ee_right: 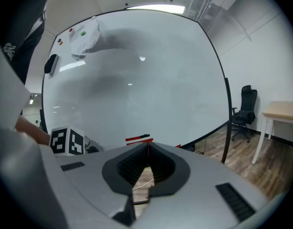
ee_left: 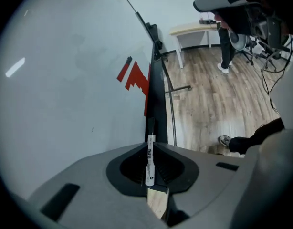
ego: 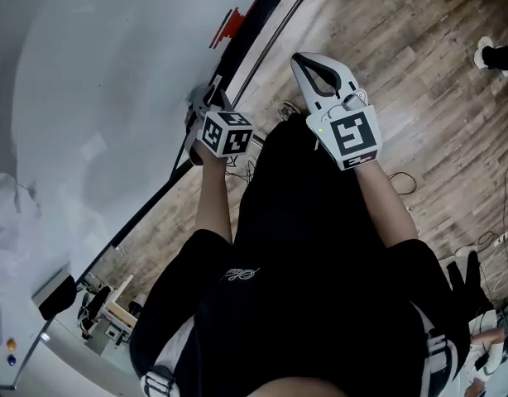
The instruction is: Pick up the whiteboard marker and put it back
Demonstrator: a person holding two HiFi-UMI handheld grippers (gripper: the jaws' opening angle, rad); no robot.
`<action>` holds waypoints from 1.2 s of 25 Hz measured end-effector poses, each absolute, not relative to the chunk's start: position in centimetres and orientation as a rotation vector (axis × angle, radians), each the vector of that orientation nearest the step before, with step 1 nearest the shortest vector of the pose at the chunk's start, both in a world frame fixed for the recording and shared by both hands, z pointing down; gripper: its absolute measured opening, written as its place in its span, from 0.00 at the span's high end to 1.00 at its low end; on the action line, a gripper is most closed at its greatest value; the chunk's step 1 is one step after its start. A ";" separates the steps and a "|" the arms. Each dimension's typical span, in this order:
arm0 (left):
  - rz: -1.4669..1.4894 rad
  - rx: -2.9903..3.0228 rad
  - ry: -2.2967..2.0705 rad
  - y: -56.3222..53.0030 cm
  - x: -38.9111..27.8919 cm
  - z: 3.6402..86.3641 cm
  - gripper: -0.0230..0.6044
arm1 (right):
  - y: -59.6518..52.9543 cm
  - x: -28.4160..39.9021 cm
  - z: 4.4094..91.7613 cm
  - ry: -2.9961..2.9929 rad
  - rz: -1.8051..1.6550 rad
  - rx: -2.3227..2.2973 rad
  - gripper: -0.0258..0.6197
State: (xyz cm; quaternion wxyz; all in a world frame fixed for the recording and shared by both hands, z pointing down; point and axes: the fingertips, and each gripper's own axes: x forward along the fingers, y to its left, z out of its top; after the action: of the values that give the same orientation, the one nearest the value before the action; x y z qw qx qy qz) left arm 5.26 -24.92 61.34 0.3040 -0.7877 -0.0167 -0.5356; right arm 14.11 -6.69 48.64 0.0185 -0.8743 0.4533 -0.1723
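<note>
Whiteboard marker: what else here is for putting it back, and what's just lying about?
For the job: whiteboard marker, left gripper shut on it, whiteboard, black ledge.
Just about: right gripper (shut, empty), desk, office chair, floor cables.

A big whiteboard [ee_right: 137, 80] fills the view ahead of the right tongs [ee_right: 147, 145], under a ceiling strip light [ee_right: 156, 7]. To their right, by the white wall [ee_right: 266, 51], stand a black office chair [ee_right: 244, 109] and a pale wooden desk [ee_right: 282, 111]. The floor [ego: 419, 89] below is grey-brown planks, with loose cables [ego: 405, 185].
</note>
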 end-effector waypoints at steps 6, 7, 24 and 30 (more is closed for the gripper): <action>-1.463 -1.996 -0.058 -25.5 5.4 62.5 0.83 | -5.4 14.6 49.0 1.353 -0.541 -2.731 0.96; -1.472 -1.973 -0.062 -25.7 5.4 62.7 0.83 | -5.2 14.7 49.1 1.345 -0.541 -2.736 0.96; -1.529 -1.887 -0.077 -25.8 5.5 65.3 0.84 | -3.2 14.4 50.3 1.317 -0.593 -2.753 0.96; -1.530 -1.889 -0.095 -25.7 5.3 65.4 0.85 | -4.3 13.2 50.2 1.378 -0.610 -2.730 0.96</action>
State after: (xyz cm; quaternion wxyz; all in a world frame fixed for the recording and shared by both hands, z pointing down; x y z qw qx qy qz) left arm 5.33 -25.69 65.35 0.3469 -0.7282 -0.0365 -0.5899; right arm 13.22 -4.27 50.23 0.0118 -0.8754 0.4419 -0.1956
